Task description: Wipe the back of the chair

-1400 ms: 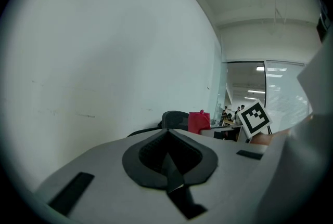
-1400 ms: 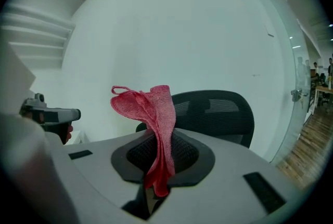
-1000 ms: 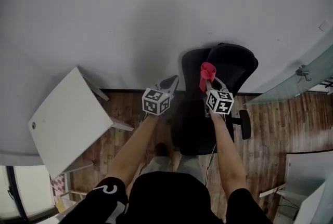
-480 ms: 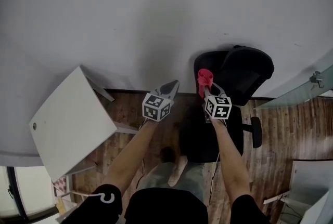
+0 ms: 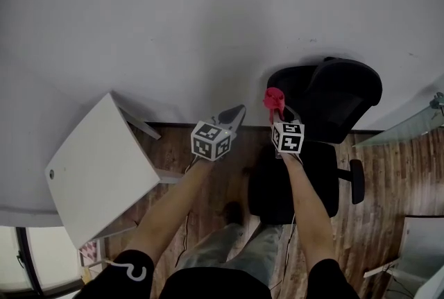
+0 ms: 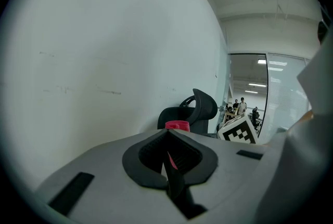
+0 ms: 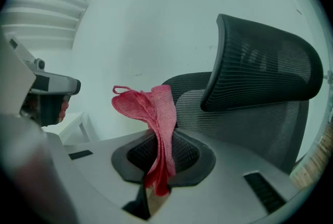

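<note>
A black mesh office chair (image 5: 326,110) stands against the white wall, its back (image 7: 244,119) and headrest (image 7: 265,67) filling the right gripper view. My right gripper (image 5: 277,109) is shut on a red cloth (image 5: 273,98), which sticks up from the jaws (image 7: 151,114) just left of the chair back, apart from it. My left gripper (image 5: 232,116) hangs further left with its jaws closed together and nothing between them; the chair (image 6: 190,111) and the cloth (image 6: 177,125) show beyond it in the left gripper view.
A white table (image 5: 97,166) stands tilted in view at the left on the wooden floor (image 5: 388,173). A glass partition edge (image 5: 402,127) runs at the right. The person's legs and a foot (image 5: 232,211) are below, beside the chair's seat (image 5: 295,183).
The view has shifted so the chair sits further right. Both grippers keep their places in the view, the cloth held up near the chair's left side.
</note>
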The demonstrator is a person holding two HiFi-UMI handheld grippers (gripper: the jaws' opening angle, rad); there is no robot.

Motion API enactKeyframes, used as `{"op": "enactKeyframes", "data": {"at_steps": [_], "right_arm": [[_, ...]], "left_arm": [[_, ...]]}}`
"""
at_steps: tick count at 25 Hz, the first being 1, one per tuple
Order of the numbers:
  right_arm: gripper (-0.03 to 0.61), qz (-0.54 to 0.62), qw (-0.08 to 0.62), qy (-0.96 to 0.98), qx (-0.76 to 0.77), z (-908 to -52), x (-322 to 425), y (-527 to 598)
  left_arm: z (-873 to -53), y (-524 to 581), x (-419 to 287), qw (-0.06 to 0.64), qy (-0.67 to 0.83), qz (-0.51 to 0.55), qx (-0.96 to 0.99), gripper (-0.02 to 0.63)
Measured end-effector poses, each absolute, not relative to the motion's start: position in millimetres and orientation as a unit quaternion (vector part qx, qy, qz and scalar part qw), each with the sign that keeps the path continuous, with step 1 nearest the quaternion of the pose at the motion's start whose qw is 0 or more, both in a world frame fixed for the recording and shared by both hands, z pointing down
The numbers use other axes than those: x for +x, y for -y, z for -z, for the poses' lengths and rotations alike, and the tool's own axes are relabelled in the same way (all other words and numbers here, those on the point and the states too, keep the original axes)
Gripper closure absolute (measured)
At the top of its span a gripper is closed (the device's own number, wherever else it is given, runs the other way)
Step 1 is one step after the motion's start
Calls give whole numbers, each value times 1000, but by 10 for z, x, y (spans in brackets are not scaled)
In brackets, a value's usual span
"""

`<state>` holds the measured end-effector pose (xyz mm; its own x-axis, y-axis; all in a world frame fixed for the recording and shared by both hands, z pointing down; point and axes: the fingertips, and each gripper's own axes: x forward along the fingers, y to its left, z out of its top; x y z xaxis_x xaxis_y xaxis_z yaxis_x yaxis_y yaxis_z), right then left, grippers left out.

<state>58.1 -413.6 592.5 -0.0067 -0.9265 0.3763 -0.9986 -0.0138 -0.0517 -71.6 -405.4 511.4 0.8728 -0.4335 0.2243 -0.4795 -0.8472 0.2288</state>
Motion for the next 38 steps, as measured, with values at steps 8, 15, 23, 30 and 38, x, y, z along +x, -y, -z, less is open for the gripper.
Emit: {"op": "enactKeyframes", "data": {"at_steps": [8,15,23,30,38], "right_arm": [[515,-150,128,681,705,-6114,768,4344],[514,-159,130,673,710,-6265,963,4349],[512,-150,161,681,698,-6401,1125,4279],[509,-165,159,670,706,-6392,1572,4162],[508,-162,162,667,709,-6307,2150,4047]], "left_arm": [[-5211,4128,-562,143,235,-80,958,589],[-5321,4128,-405,144,229,-85,959,589],[-5422,4043,-192,148,235,-92,956,589],[-5374,3914,194,151,235,-93,956,589],[-5297,3748,718,147,244,-96,954,589]]}}
